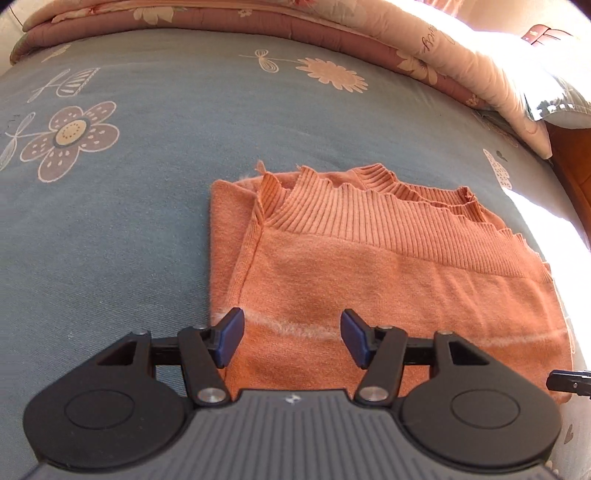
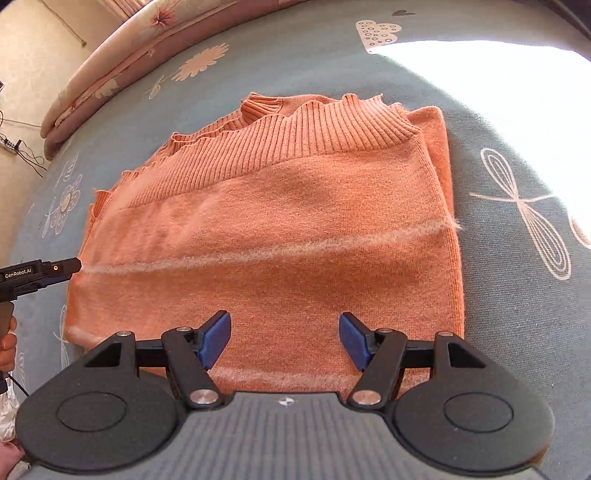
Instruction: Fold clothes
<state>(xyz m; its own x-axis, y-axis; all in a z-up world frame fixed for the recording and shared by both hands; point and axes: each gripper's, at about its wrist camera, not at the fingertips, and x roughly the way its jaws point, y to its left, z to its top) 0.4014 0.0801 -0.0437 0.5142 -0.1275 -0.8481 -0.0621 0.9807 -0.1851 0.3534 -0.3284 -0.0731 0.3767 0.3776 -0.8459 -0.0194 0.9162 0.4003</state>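
Blue flower-print bedsheet (image 1: 155, 206), pink floral quilt (image 1: 436, 55) folded along its far edge

sweater (image 2: 273, 236) on bed sheet (image 1: 110, 229) | quilt (image 1: 221, 18) behind it | both grippers apparently above its near edge

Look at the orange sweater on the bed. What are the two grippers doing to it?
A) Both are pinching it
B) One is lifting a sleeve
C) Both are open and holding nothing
C: the left gripper and right gripper both have jaws spread apart over the folded orange sweater, gripping nothing.
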